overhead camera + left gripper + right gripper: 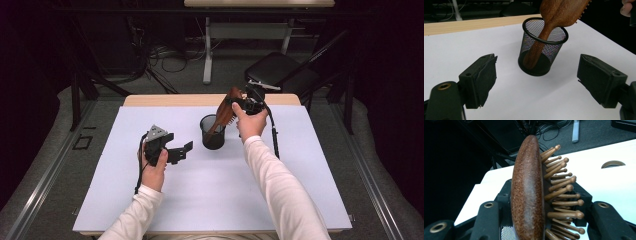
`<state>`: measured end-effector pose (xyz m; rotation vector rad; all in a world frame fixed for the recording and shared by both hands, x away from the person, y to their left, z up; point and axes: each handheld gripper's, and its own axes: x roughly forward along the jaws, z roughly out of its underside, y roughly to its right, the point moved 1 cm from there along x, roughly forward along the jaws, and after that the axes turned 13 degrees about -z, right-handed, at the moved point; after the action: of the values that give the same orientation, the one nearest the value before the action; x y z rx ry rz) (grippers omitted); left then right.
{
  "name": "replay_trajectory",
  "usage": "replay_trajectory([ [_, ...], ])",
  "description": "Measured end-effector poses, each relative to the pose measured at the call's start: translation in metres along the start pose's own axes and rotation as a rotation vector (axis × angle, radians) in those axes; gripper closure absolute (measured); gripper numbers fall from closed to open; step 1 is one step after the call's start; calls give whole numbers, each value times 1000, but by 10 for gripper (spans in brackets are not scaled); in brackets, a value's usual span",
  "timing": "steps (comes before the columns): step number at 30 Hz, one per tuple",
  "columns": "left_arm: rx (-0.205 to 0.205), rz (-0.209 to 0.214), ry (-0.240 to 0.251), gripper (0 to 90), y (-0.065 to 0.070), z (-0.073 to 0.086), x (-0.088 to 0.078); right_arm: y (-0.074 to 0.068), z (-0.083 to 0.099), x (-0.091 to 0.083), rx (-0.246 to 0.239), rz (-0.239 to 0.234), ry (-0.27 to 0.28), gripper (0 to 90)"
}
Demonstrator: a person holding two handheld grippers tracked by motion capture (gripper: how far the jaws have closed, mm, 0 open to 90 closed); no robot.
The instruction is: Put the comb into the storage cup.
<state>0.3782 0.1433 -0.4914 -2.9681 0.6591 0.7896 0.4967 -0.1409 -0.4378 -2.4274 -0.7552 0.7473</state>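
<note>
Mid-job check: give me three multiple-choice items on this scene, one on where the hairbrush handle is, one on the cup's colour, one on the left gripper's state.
1. Where is the handle end of the wooden hairbrush?
A. Flat on the table
B. Inside the mesh cup
C. Between the left gripper's jaws

2. What colour is the mesh cup?
A. Black
B. White
C. Red

3. How does the left gripper stand?
A. Shut on the cup
B. Shut on the brush
C. Open, holding nothing

Key: 1 B, the handle runs down into the cup in the left gripper view. 2 A, the wire mesh is black. 3 C, its jaws stand wide apart over the white table; the right gripper clamps the brush head.
</note>
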Motion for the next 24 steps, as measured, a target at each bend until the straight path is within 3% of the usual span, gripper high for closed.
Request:
replay_trajectory([
  [24, -2, 0, -3, 158, 0, 0, 1, 11, 0, -3, -1, -24, -2, 467],
])
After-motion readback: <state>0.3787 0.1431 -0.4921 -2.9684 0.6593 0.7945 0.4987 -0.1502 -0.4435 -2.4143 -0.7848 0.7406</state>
